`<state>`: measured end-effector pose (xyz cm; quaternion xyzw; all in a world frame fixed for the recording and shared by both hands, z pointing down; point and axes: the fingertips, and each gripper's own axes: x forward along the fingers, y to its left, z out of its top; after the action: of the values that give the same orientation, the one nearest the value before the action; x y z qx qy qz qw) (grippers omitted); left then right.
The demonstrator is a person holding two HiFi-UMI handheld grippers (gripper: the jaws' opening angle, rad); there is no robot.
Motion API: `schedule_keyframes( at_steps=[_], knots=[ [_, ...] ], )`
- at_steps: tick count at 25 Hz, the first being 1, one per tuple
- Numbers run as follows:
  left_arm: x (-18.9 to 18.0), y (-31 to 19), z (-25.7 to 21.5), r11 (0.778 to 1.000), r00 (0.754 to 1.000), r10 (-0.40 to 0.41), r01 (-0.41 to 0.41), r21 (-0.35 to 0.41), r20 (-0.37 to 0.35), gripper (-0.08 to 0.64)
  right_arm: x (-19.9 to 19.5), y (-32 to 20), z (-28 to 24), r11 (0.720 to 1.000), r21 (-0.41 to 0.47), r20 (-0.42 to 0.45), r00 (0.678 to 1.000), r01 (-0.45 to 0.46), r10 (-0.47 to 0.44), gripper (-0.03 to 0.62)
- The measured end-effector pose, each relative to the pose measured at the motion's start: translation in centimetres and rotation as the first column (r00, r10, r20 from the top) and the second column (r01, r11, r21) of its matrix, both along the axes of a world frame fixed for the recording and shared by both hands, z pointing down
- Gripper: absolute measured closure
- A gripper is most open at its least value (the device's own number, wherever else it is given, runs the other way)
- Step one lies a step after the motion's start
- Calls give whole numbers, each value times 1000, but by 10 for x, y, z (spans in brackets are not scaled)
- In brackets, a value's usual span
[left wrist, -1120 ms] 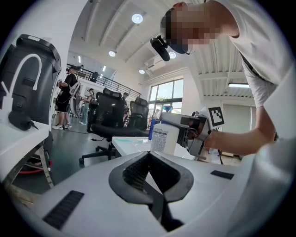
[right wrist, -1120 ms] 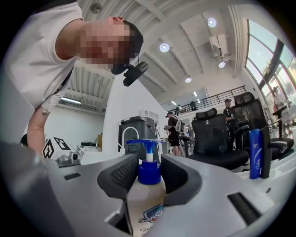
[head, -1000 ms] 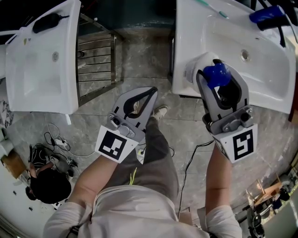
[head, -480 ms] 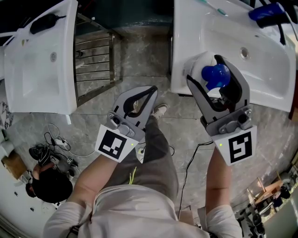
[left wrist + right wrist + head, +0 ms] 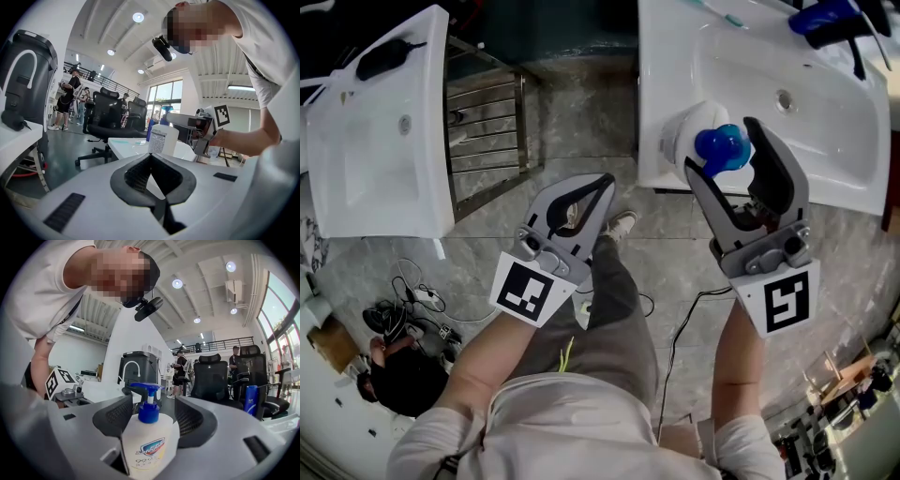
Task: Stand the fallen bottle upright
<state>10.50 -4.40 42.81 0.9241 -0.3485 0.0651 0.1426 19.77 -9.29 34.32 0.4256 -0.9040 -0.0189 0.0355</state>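
A white pump bottle with a blue pump head stands upright on the front rim of the right white sink. My right gripper reaches level around it; its jaws are opening, and the bottle stands between the pads with gaps on both sides. The left gripper view shows the same bottle beside the right gripper. My left gripper hangs over the floor, its tips together and holding nothing.
A second white sink stands at the left, with a metal rack between the two. A blue bottle lies at the right sink's back edge. Cables trail on the tiled floor below.
My right gripper's jaws have spread apart from the bottle's pump. The bottle stays upright on the sink rim. The left gripper has kept still.
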Motion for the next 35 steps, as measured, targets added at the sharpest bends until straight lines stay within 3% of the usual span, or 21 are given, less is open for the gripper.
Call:
schedule_keyframes(
  at_steps=[12, 19, 27, 29, 33, 35],
  knots=[
    [9, 5, -7, 998, 998, 68, -68, 7, -7, 543, 19, 17, 4, 995, -17, -47, 995, -94, 94, 336],
    [6, 12, -18, 992, 992, 125, -125, 16, -8, 543, 46, 36, 16, 966, -86, -12, 969, -245, 245, 337],
    [-6, 20, -32, 985, 985, 170, -170, 28, -18, 543, 69, 60, 16, 899, -167, 103, 900, -404, 424, 348],
    [-10, 21, -40, 983, 983, 181, -181, 36, -25, 543, 74, 68, 10, 876, -180, 123, 873, -448, 472, 423],
    [-15, 25, -64, 975, 977, 213, -210, 77, -30, 543, 83, 87, -5, 825, -202, 130, 820, -528, 557, 456],
    [-18, 27, -80, 969, 973, 229, -226, 97, -29, 543, 90, 100, -11, 785, -226, 124, 782, -577, 611, 490]
  ],
)
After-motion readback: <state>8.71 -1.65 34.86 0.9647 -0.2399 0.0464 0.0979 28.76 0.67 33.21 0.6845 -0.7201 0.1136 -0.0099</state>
